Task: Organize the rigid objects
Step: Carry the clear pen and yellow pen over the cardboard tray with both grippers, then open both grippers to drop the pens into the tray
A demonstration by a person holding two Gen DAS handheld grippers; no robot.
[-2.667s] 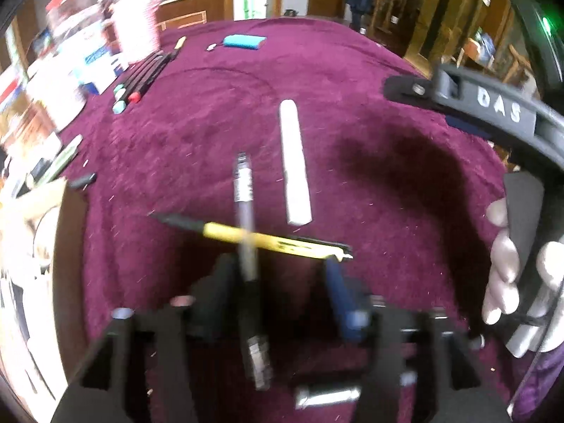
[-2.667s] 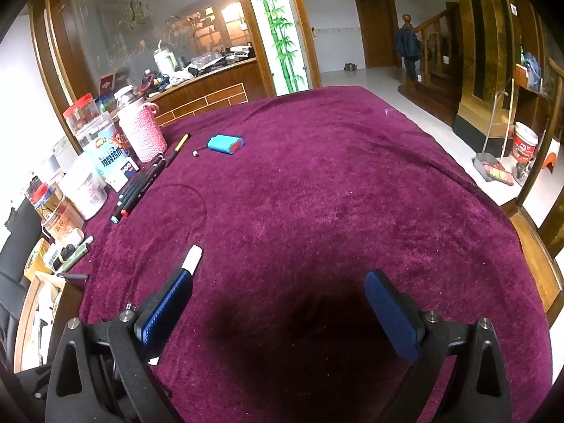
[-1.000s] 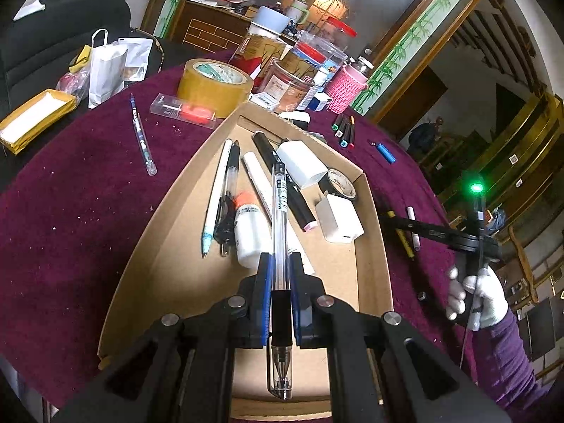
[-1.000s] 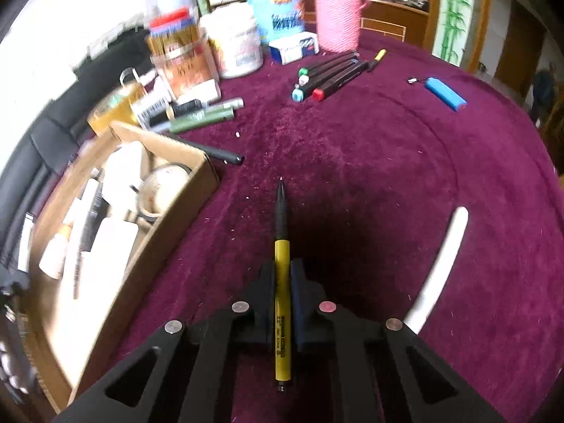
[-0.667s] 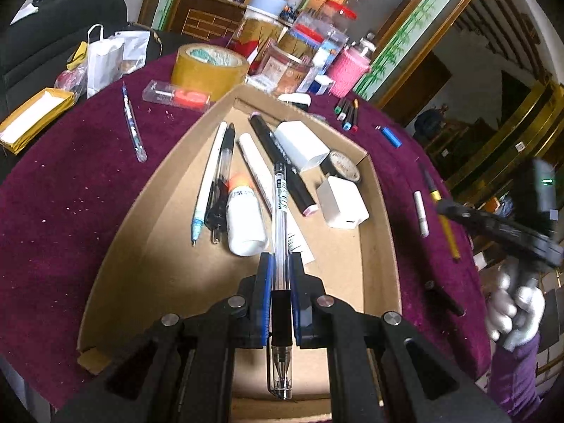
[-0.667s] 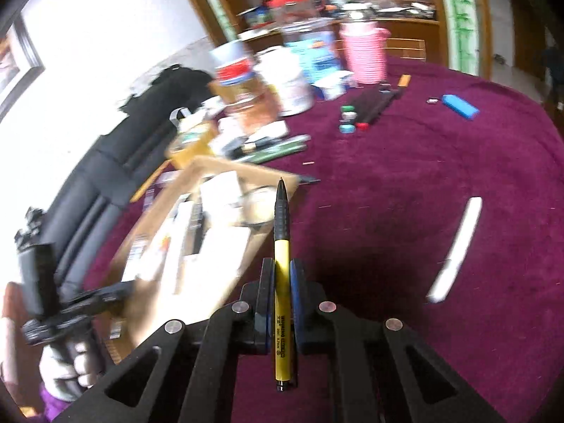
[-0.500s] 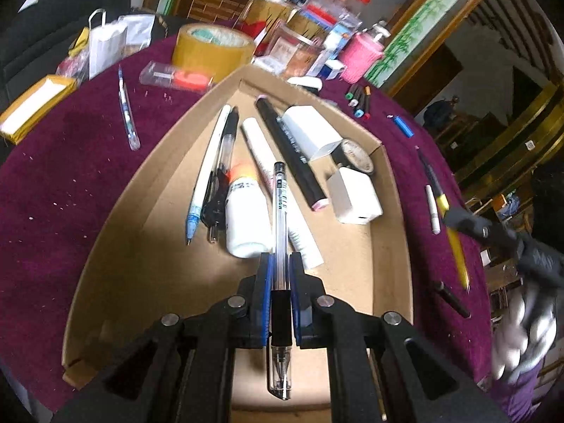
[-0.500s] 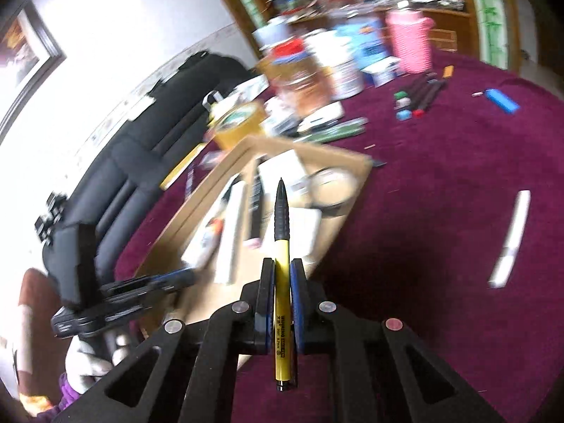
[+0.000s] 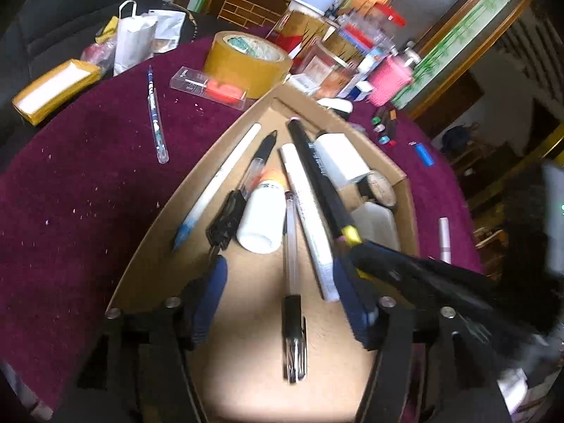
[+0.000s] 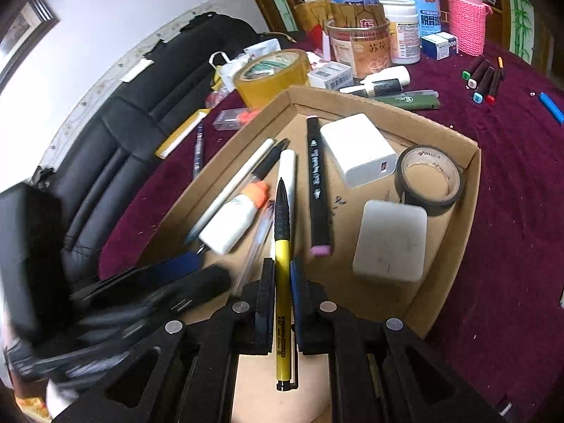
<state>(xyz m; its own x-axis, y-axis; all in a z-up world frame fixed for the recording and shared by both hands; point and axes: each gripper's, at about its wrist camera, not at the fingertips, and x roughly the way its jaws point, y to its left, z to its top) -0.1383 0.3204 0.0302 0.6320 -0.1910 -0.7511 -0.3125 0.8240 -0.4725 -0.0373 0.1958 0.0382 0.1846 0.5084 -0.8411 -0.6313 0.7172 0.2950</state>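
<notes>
Left gripper (image 9: 282, 296) was spread open over the cardboard box (image 9: 151, 232), the clear pen (image 9: 292, 275) lying loose on the box floor between its fingers. Right gripper (image 10: 282, 303) clamped the yellow pen (image 10: 282, 275) above the same box. Risks: both grippers were crowded together and could collide; the yellow pen might land crossed on the black marker (image 10: 317, 183) or glue bottle (image 10: 232, 222) and roll.

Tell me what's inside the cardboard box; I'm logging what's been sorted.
In the cardboard box: white charger, tape roll, white block, black marker, glue bottle, clear pen, other pens. The grippers cover the near end.
</notes>
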